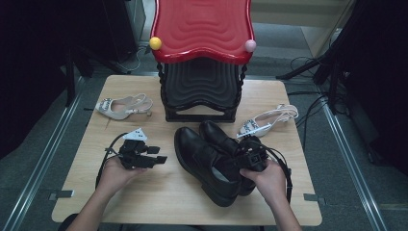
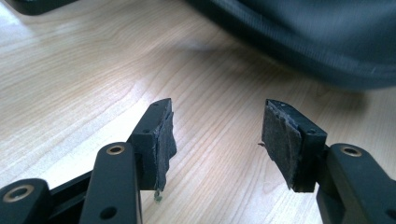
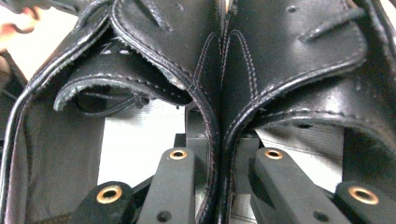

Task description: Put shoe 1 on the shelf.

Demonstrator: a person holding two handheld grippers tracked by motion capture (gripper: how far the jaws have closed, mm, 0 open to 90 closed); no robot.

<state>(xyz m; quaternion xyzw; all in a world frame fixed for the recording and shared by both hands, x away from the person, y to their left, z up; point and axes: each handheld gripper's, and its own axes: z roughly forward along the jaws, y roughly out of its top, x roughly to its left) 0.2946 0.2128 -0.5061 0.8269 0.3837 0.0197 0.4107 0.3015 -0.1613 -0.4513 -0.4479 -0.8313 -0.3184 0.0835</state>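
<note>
The pair of black leather shoes (image 1: 211, 161) lies on the wooden bench (image 1: 159, 192), right of centre, toes pointing away from the person, just in front of the black stand (image 1: 202, 91) that carries a red wavy top (image 1: 202, 26). The two shoes lie side by side with their inner collars pressed together. The right claw (image 1: 248, 156) is clamped on these two adjoining collar edges: in the right gripper view one jaw sits inside each shoe opening and the two leather walls are pinched between them. The left claw (image 2: 217, 140) has its jaws apart with nothing between them; it hovers low over bare bench, left of the shoes. A white slingback heel (image 1: 124, 107) lies far left and another white heel (image 1: 267, 121) lies right of the stand.
</note>
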